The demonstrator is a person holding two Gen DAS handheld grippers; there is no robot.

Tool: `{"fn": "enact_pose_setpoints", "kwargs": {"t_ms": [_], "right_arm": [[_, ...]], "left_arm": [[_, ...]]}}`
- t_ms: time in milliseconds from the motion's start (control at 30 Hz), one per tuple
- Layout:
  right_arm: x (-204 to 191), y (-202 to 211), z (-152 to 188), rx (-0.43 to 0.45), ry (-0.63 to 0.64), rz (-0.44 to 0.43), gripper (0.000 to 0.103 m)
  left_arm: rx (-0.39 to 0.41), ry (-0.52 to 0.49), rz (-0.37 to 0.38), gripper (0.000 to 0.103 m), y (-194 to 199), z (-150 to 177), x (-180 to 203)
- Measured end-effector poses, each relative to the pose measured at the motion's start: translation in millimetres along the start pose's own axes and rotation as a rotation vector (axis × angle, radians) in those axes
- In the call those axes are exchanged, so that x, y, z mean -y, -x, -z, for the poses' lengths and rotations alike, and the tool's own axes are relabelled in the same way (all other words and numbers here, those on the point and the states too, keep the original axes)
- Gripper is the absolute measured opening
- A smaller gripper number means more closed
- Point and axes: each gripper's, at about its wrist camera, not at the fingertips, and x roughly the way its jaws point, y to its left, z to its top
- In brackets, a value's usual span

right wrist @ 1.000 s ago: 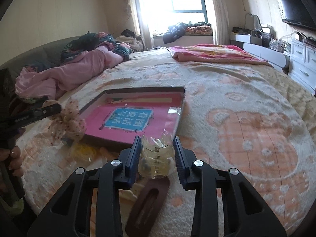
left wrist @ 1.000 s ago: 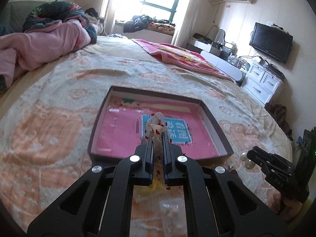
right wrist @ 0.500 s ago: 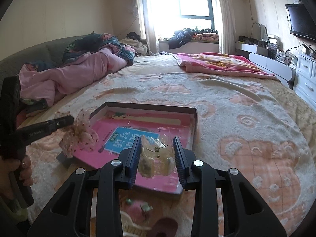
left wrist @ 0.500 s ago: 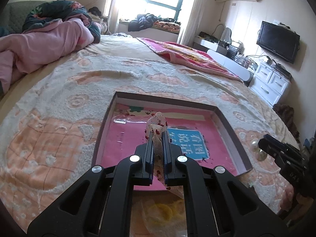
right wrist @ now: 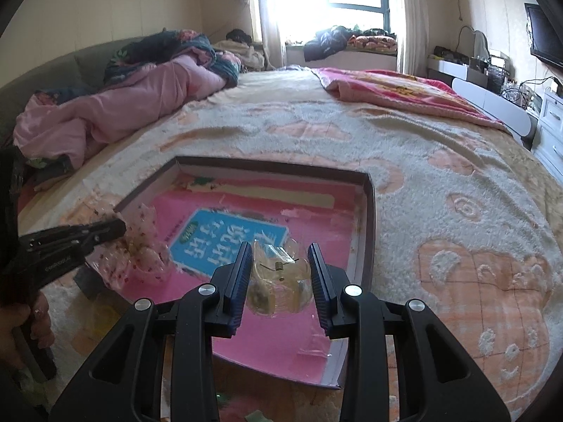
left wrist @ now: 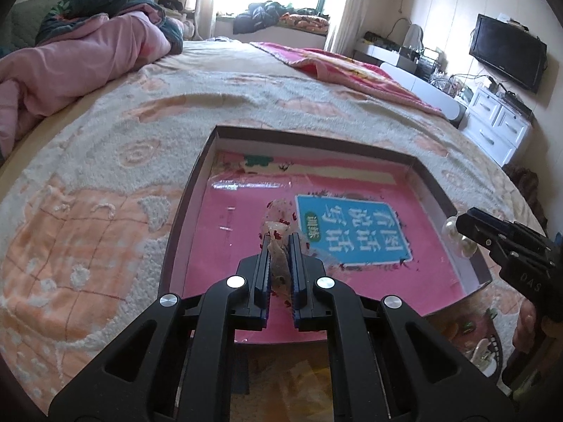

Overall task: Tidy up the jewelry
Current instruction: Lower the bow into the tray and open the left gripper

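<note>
Over the tray (right wrist: 366, 232), right-view jaws pinch a clear clip (right wrist: 278, 281); left-view jaws squeeze a speckled bow (left wrist: 278, 225).

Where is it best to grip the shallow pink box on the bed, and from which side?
Take the pink box by its thin upright right wall, from the bed blanket side. It lies flat, so only the rim gives the fingers something to pinch, and that side looks bare.

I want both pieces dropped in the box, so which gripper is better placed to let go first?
Probably the left gripper: its scrunchie hangs well inside the box, over the pink floor. The right gripper holds its clear clip nearer the box's right wall, though also over the floor.
</note>
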Motion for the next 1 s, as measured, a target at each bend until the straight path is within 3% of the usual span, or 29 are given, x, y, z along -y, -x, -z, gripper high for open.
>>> {"fn": "enact_pose_setpoints", "kwargs": {"t_ms": [233, 367, 500, 633, 767, 1000], "right_arm": [[3, -13, 11, -0.053, 0.002, 0.002, 0.031], [5, -13, 14, -0.056, -0.007, 0.004, 0.033], [5, -11, 16, -0.046, -0.004, 0.006, 0.035], [6, -7, 18, -0.032, -0.006, 0.023, 0.058], [5, 2, 20, 0.003, 0.004, 0.044, 0.075], [9, 19, 24, 0.062, -0.029, 0.062, 0.091]], "left_arm": [[-0.012, 0.005, -0.008, 0.016, 0, 5, -3], [-0.018, 0.017, -0.039, 0.034, 2, 10, -5], [-0.017, 0.028, -0.042, 0.044, 6, 13, -7], [-0.003, 0.028, -0.061, 0.067, 12, 14, -6], [0.019, 0.029, -0.077, 0.089, 21, 18, -4], [0.045, 0.042, -0.08, 0.092, 37, 18, -1]]}}
